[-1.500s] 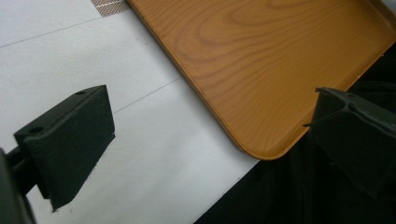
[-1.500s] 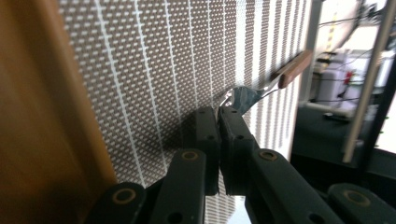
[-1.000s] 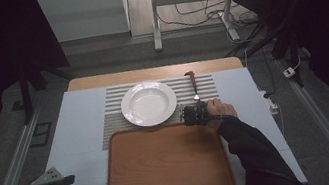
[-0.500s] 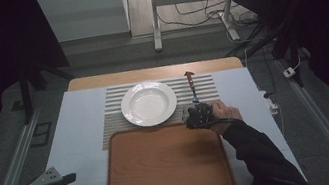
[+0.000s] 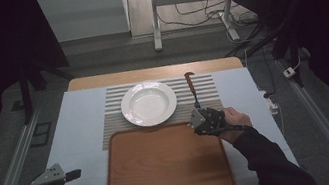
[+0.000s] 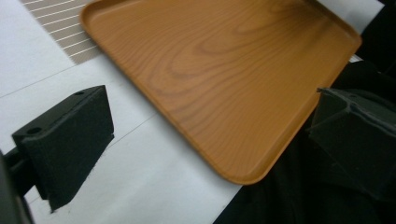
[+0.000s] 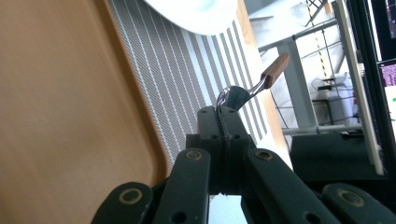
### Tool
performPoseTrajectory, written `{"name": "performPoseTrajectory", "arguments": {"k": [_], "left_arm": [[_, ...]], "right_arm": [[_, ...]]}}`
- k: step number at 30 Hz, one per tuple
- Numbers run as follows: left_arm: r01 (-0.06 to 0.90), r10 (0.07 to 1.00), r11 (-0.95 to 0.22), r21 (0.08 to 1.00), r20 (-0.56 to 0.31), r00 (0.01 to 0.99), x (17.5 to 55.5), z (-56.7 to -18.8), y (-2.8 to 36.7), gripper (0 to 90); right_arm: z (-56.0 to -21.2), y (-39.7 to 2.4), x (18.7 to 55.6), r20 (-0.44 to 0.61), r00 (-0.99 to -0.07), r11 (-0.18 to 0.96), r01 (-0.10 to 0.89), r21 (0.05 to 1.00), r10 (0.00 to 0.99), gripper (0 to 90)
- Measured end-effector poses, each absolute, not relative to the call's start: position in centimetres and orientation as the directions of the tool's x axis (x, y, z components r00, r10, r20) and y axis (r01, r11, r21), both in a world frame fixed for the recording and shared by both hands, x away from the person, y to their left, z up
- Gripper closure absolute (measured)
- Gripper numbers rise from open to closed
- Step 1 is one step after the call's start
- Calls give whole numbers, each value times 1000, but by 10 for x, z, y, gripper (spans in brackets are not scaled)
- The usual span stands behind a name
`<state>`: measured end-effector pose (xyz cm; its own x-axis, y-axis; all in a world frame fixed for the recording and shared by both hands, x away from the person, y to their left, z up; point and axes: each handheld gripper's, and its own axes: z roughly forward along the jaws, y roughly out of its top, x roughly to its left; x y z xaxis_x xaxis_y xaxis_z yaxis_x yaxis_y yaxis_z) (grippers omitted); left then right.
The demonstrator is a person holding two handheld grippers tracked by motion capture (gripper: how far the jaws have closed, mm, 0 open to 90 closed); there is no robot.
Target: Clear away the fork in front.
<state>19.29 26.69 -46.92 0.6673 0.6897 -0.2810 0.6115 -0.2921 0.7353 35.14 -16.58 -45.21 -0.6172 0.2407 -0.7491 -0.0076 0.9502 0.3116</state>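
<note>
A spoon (image 5: pixel 190 84) with a brown wooden handle (image 7: pixel 275 67) points away from me over the striped mat (image 5: pixel 113 98), right of the white plate (image 5: pixel 149 103). My right gripper (image 5: pixel 198 112) is shut on the spoon's metal end (image 7: pixel 233 98), just past the far right corner of the wooden tray (image 5: pixel 164 163). My left gripper (image 5: pixel 84 184) hangs at the near left of the table, beside the tray's near left corner. Its jaws stand wide open with nothing between them (image 6: pixel 212 107).
The tray (image 6: pixel 224 70) has nothing on it and lies in front of the mat (image 7: pixel 187 84) and plate (image 7: pixel 196 14). A pale cloth (image 5: pixel 78 132) covers the table. Metal rails (image 5: pixel 9 179) run along both sides, and a desk frame (image 5: pixel 155 18) stands beyond the far edge.
My right gripper has shifted slightly toward me and to the right with the spoon held in it. The left gripper has barely moved.
</note>
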Motion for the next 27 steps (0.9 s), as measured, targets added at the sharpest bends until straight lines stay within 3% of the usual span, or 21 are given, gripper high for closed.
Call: {"name": "performPoseTrajectory", "arguments": {"k": [13, 21, 27], "left_arm": [[561, 629, -334, 758, -264, 731, 208, -462, 247, 4], [517, 576, -409, 752, -227, 785, 226, -459, 224, 4], [510, 569, -449, 734, -205, 796, 245, -456, 209, 0]], "right_arm": [[-430, -196, 327, -489, -763, 783, 35, 620, 422, 897], [-423, -213, 318, -306, -840, 659, 78, 748, 448, 897], [-420, -221, 310, -181, -891, 577, 104, 810, 416, 897]]}}
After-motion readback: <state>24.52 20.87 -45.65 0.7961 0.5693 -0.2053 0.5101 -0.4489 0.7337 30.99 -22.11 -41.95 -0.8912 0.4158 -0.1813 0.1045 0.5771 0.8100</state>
